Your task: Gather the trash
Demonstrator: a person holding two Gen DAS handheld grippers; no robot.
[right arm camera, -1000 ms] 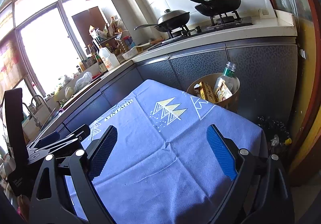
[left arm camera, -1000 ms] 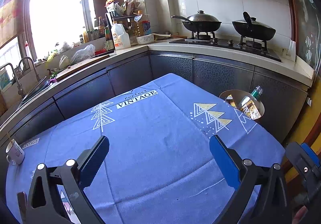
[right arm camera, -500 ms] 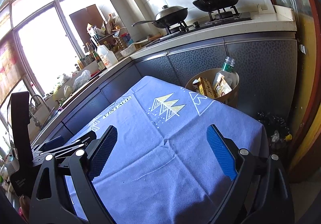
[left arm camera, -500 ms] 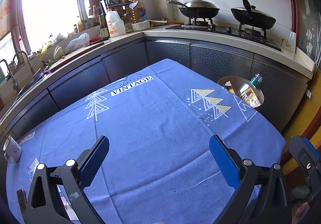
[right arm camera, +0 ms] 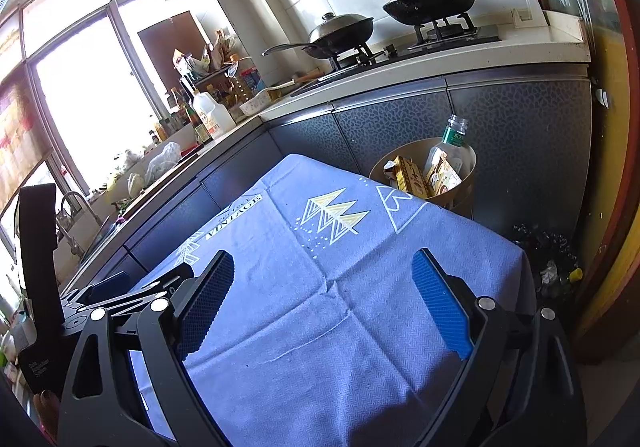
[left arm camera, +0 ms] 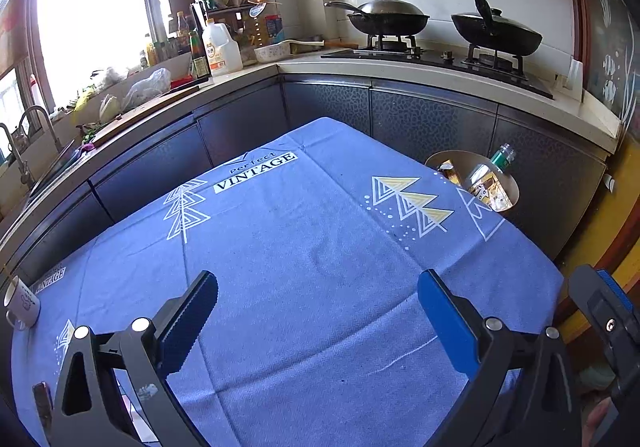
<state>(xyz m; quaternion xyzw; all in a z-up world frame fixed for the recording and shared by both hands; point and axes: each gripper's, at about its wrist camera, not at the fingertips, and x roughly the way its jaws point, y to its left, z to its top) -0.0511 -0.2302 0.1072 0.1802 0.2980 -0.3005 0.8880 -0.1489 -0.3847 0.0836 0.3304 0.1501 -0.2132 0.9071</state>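
Two grippers, left gripper (left arm camera: 318, 311) and right gripper (right arm camera: 322, 289), both spread wide, holding nothing, above blue tablecloth (left arm camera: 304, 247). Trash bin (right arm camera: 466, 161) off the table's far right corner, containing a bottle (right arm camera: 450, 145) and wrappers (right arm camera: 440, 175). Mug (left arm camera: 22, 303) at near left edge.

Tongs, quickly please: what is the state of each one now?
Left tongs: open, holding nothing, above the blue tablecloth.
Right tongs: open, holding nothing.
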